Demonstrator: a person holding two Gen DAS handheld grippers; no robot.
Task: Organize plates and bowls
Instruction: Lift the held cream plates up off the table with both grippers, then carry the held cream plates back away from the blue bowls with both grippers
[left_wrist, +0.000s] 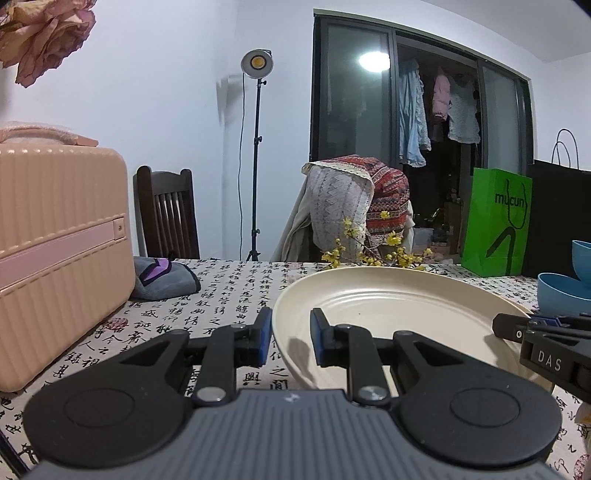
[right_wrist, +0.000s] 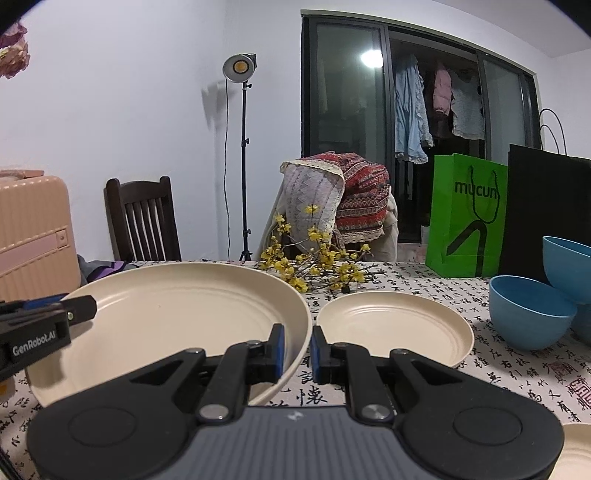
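Over the near edge of the surface (left_wrist: 236, 284), seen from the left wrist, our left claw (left_wrist: 286, 338) pinches the large cream plate (left_wrist: 388, 314) by its left rim, jaws narrowed onto it, the plate tilted up. We judge level, matched lifting keeps it steady. From the right wrist, our right claw (right_wrist: 297, 349) clamps the plate's right rim; the small cream plate (right_wrist: 395, 328) lies just beside, blue bowls (right_wrist: 532, 314) toward the right edge.

Large cream ridged plate (right_wrist: 177, 306), tilted, lifted at both rims; smaller cream plate (right_wrist: 395, 328) flat beside it; blue bowls (right_wrist: 528, 314) grouped at right, one leaning.
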